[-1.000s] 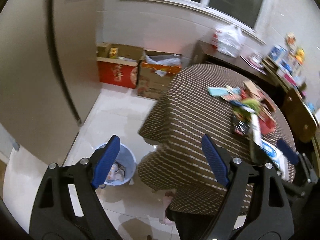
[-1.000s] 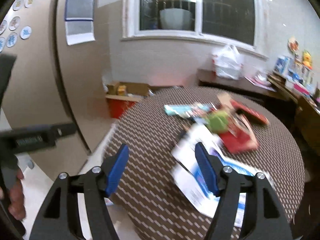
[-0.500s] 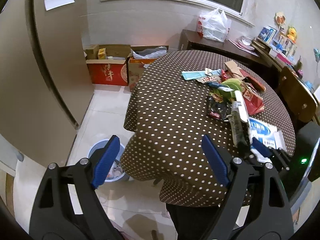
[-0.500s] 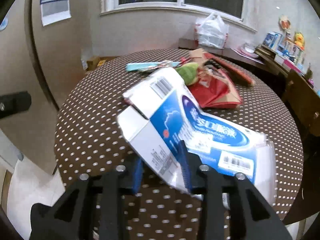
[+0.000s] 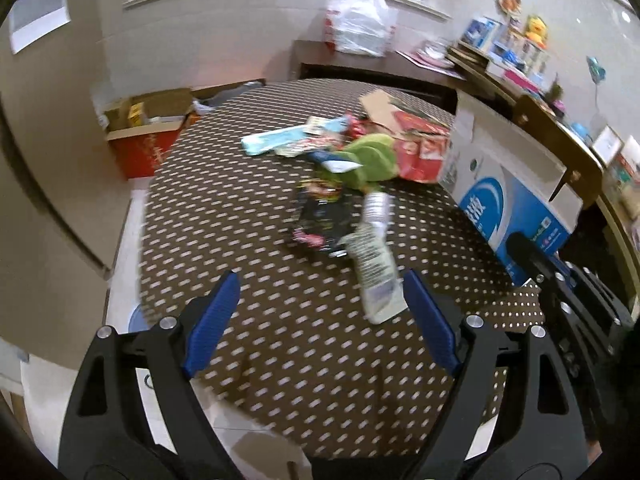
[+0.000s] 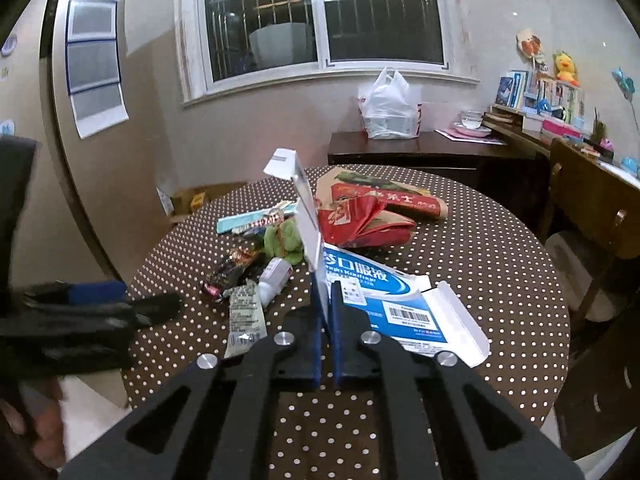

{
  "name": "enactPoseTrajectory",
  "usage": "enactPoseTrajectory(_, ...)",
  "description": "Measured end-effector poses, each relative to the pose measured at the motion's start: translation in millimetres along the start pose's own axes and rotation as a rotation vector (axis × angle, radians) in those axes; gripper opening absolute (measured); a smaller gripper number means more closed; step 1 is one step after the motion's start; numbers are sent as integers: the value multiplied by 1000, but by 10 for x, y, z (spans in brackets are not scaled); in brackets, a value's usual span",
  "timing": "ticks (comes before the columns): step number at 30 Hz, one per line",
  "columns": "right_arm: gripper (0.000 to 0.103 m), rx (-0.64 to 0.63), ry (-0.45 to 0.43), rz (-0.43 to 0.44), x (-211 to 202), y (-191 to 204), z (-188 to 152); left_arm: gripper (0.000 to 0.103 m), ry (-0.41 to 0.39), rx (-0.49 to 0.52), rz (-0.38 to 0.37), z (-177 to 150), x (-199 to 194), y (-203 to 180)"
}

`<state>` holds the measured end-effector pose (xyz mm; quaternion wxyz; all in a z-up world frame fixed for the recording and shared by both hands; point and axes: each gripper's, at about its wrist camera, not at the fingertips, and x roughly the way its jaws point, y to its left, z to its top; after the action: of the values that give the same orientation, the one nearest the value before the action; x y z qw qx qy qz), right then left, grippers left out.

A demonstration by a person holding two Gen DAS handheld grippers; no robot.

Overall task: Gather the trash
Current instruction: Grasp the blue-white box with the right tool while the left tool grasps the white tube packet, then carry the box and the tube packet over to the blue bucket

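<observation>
1. Pinching a flattened blue-and-white carton (image 6: 384, 292), the right gripper (image 6: 326, 312) has just been closing, and its blue pads now clamp one panel edge, so the carton stands tilted above the round dotted table (image 6: 500, 264).
2. Wide apart and holding nothing, the left gripper (image 5: 316, 320) hovers over the table's near edge, with a crumpled white tube (image 5: 376, 268) lying just ahead of its right finger.
3. Between the grippers and the far rim lies the remaining litter: a dark snack wrapper (image 5: 320, 220), a green bag (image 5: 368, 160), a red packet (image 6: 360, 220) and a pale blue wrapper (image 5: 276, 140), all close together.
4. From the left wrist, a cardboard box (image 5: 148, 128) on the floor and a sliver of a blue bin (image 5: 134, 316) under the table edge are visible; the right wrist misses the bin.
5. From the right wrist, a wooden chair (image 6: 588, 208), a sideboard carrying a white plastic bag (image 6: 388, 108), and a hand (image 6: 44, 420) at the lower left appear.
</observation>
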<state>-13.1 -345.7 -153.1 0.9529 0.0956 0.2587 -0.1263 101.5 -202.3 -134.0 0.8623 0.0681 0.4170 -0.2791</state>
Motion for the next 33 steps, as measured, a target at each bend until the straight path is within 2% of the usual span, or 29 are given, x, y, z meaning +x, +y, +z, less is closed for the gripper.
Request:
enactPoseTrajectory(3, 5, 8, -1, 14, 6, -27, 19, 81, 24, 20, -5, 54, 193, -162)
enactPoseTrajectory(4, 5, 8, 3, 20, 25, -40, 28, 78, 29, 22, -4, 63, 231, -185)
enactPoseTrajectory(6, 5, 10, 4, 28, 10, -66, 8, 64, 58, 27, -5, 81, 344, -247)
enactPoseTrajectory(10, 5, 11, 11, 40, 42, -58, 24, 55, 102, 43, -14, 60, 502, -336)
enactPoseTrajectory(11, 5, 11, 13, 43, 49, -62, 26, 47, 110, 47, -16, 52, 531, -351)
enactPoseTrajectory(12, 5, 11, 14, 44, 57, -70, 32, 32, 120, 49, -16, 46, 568, -363)
enactPoseTrajectory(18, 5, 9, 11, 39, 63, -63, 47, 12, 121, 30, -43, 30, 585, -308)
enactPoseTrajectory(21, 4, 14, -10, 34, 11, -55, 63, 7, 90, 25, -60, 26, 486, -248)
enactPoseTrajectory(33, 3, -18, -118, 56, -391, 236, 270, 6, -88, -44, -187, 8, -339, 82)
